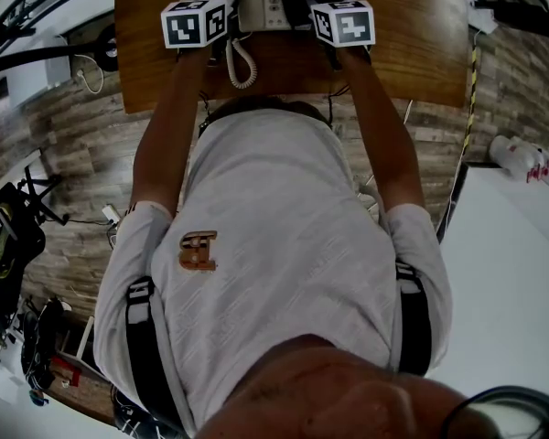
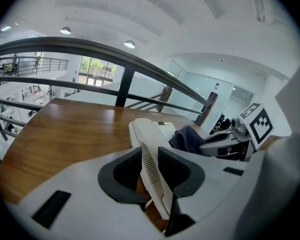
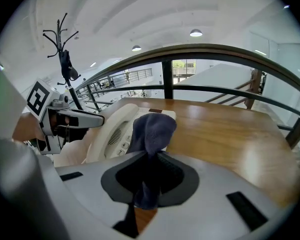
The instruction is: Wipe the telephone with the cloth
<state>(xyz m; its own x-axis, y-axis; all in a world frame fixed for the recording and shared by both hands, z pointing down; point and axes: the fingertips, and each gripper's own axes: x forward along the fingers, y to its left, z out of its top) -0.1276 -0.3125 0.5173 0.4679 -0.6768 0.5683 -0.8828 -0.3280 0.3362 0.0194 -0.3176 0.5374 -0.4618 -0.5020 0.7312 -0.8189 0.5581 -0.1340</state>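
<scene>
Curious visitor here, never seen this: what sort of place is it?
Probably an upper-floor office or lab gallery: a wooden table with a telephone stands beside a dark railing overlooking a bright hall, a coat stand nearby.

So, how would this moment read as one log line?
left gripper: shut on handset | right gripper: shut on cloth | cloth: over telephone keys | telephone: on table

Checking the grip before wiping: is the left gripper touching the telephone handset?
Touching. The left gripper view shows the left gripper clamped on the telephone handset, jaws against both its sides.
</scene>
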